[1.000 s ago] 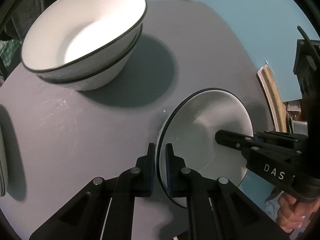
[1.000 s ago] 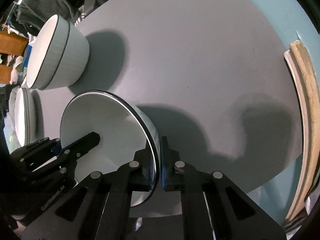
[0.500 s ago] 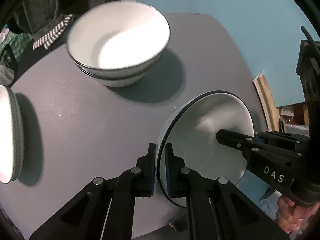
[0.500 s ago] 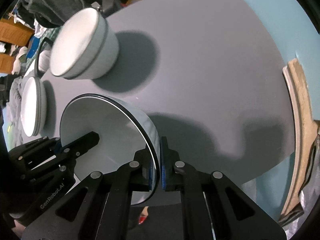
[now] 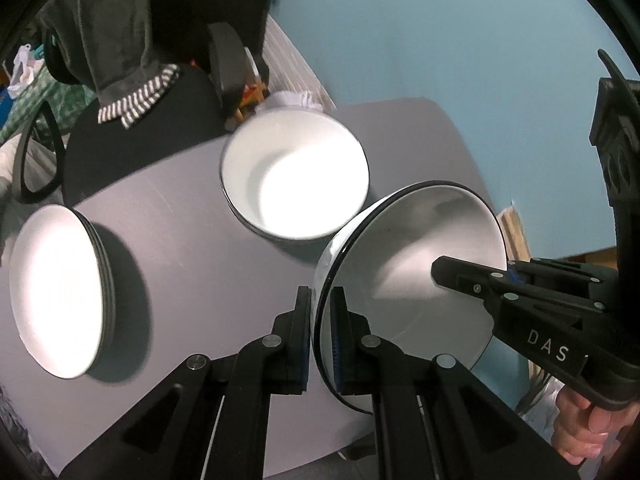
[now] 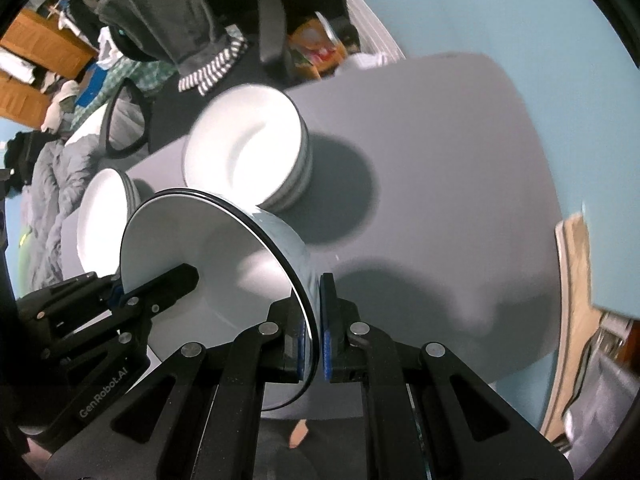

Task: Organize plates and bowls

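Left wrist view: white enamel bowl with thin black rim [image 5: 408, 280] pinched on opposite rim edges, left gripper [image 5: 320, 336] one side, right gripper [image 5: 472, 280] the other; both clamped tight on it.
Change: bowl was low over the round grey table [image 5: 192, 280] a second ago; now carried higher, clear of the surface, both hands rising together.
Meaning: likely headed for the stack of matching white bowls [image 5: 296, 184] just beyond.
Surroundings: stack of white plates [image 5: 60, 296] at left, well apart.
Obstruction: none seen between held bowl and stack; its tilt probably needs levelling before nesting.
Right wrist view: agrees; right gripper [image 6: 314, 344] nipping the rim.
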`<action>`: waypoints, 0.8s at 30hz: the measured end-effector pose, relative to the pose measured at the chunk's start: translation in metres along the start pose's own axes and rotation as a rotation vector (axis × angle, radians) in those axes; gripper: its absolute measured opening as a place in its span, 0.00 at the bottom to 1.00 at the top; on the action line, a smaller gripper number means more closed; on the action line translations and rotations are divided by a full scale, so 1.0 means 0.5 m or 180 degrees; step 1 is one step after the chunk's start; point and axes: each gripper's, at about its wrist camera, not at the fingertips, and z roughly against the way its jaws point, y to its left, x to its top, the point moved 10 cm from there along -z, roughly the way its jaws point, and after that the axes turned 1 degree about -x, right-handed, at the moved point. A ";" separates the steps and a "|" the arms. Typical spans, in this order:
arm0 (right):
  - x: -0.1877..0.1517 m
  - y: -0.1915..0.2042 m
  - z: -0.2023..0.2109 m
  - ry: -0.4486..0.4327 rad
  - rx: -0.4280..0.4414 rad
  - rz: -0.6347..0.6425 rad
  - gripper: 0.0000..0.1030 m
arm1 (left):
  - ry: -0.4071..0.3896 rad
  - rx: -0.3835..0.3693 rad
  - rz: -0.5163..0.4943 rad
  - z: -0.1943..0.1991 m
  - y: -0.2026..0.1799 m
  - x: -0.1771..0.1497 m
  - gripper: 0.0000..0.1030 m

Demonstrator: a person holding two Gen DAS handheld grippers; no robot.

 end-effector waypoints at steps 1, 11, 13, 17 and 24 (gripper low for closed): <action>0.010 0.012 0.003 -0.0016 -0.0006 0.0032 0.06 | -0.0028 0.0005 0.0013 0.005 0.004 0.009 0.08; 0.107 0.068 0.010 -0.0144 -0.0021 0.0246 0.06 | -0.0233 0.0105 0.0098 0.025 0.049 0.100 0.08; 0.122 0.074 0.009 -0.0142 -0.0019 0.0268 0.06 | -0.0243 0.0120 0.0128 0.022 0.057 0.115 0.08; 0.144 0.083 0.002 -0.0111 -0.0035 0.0332 0.06 | -0.0252 0.0164 0.0201 0.009 0.077 0.141 0.08; 0.168 0.087 -0.024 0.0012 -0.0034 0.0388 0.06 | -0.0209 0.0258 0.0285 -0.022 0.105 0.164 0.08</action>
